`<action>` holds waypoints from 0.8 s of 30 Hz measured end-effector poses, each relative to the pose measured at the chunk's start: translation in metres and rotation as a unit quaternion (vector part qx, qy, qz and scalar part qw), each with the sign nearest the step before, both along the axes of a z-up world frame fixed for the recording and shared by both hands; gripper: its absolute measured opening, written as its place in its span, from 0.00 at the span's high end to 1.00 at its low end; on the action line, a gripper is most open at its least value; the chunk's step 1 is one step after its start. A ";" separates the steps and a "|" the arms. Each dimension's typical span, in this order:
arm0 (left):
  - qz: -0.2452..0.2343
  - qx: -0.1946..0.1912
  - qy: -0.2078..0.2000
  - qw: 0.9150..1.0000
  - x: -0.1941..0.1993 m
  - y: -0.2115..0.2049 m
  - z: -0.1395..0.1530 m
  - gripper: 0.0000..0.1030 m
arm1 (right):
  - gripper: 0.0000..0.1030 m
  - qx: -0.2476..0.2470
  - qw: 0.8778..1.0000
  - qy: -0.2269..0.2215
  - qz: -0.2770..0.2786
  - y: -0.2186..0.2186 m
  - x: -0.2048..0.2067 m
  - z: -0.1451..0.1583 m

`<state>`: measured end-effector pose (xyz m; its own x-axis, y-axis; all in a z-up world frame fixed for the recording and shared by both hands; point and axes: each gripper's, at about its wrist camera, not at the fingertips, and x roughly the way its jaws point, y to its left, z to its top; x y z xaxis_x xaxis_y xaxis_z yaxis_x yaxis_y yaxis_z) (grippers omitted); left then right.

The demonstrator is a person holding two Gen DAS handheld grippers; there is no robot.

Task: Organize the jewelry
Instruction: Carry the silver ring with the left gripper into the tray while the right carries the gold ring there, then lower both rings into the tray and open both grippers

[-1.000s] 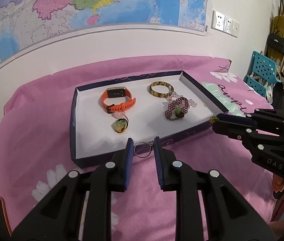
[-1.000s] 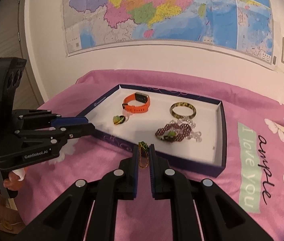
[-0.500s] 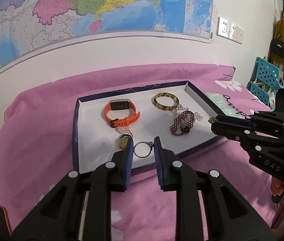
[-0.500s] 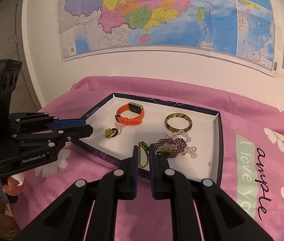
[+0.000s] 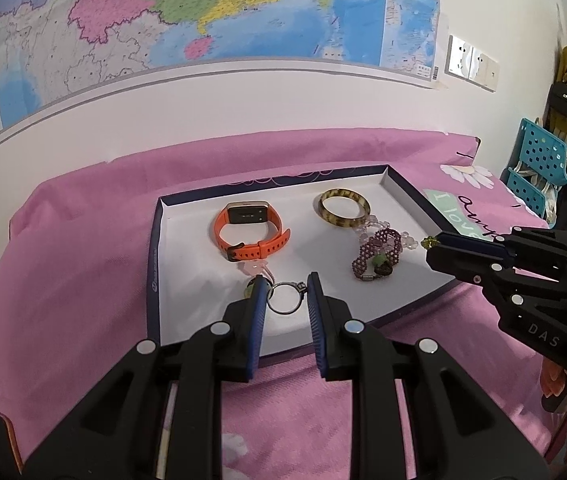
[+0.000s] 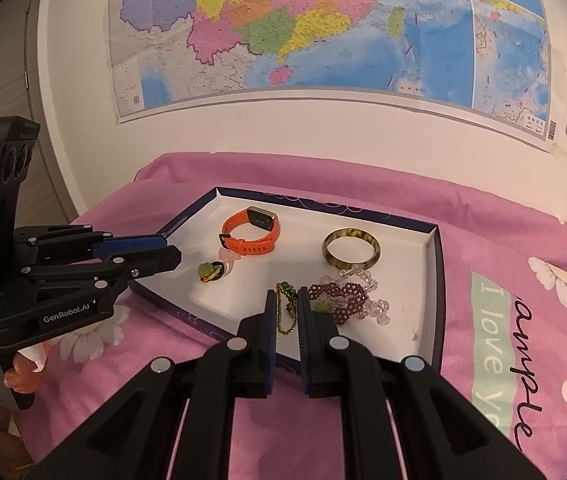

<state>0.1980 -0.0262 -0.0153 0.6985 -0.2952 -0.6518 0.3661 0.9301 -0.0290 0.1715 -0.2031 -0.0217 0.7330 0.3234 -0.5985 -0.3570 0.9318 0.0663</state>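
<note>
1. Jewelry lies in a white tray [image 5: 203,320] on pink bedding: orange watch [image 5: 249,230], amber bangle [image 5: 344,208].
2. Our left gripper [image 5: 285,298] clasps a silver ring [image 5: 284,298] above the tray.
3. Our right gripper [image 6: 286,308] pinches a green beaded chain [image 6: 285,306].

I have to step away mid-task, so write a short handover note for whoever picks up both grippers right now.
Left gripper: shut on a silver ring, held over the tray's near part.
Right gripper: shut on a green bead chain, over the tray's near edge.
Already in the tray: orange watch, amber bangle, purple beaded bracelet, green pendant.
Left: set down ring and chain inside the tray, release.
</note>
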 end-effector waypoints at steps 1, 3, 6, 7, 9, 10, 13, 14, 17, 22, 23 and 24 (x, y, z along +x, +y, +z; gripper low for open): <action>0.001 0.000 0.000 1.000 0.001 0.000 0.000 0.80 | 0.92 0.000 1.000 0.001 0.000 0.000 0.001 0.000; 0.004 0.001 0.000 1.000 0.003 -0.001 -0.001 0.80 | 0.92 -0.002 1.000 0.001 -0.002 0.001 0.003 -0.001; 0.008 0.000 0.001 1.000 0.006 0.000 -0.002 0.80 | 0.92 -0.002 1.000 0.004 -0.004 0.001 0.007 -0.003; 0.010 0.000 0.002 1.000 0.008 0.000 -0.003 0.80 | 0.92 -0.003 1.000 0.005 -0.005 0.001 0.009 -0.004; 0.012 0.001 0.003 1.000 0.010 0.000 -0.004 0.80 | 0.92 -0.004 1.000 0.007 -0.007 0.001 0.012 -0.005; 0.013 0.001 0.004 1.000 0.011 0.000 -0.004 0.80 | 0.92 -0.005 1.000 0.007 -0.008 0.002 0.014 -0.006; 0.016 0.001 0.008 1.000 0.014 0.000 -0.006 0.80 | 0.92 -0.007 1.000 0.010 -0.009 0.002 0.018 -0.007; 0.017 0.002 0.008 1.000 0.015 0.000 -0.006 0.80 | 0.92 -0.008 1.000 0.010 -0.010 0.003 0.020 -0.008; 0.021 0.002 0.012 1.000 0.019 0.000 -0.008 0.80 | 0.92 -0.007 1.000 0.014 -0.011 0.003 0.024 -0.010; 0.024 0.004 0.017 1.000 0.026 -0.001 -0.011 0.80 | 0.92 -0.008 1.000 0.018 -0.012 0.004 0.028 -0.013; 0.025 0.004 0.018 1.000 0.027 -0.001 -0.011 0.80 | 0.92 -0.008 1.000 0.019 -0.012 0.004 0.029 -0.013; 0.025 0.003 0.019 0.999 0.029 -0.001 -0.012 0.80 | 0.92 -0.009 1.000 0.019 -0.013 0.004 0.030 -0.014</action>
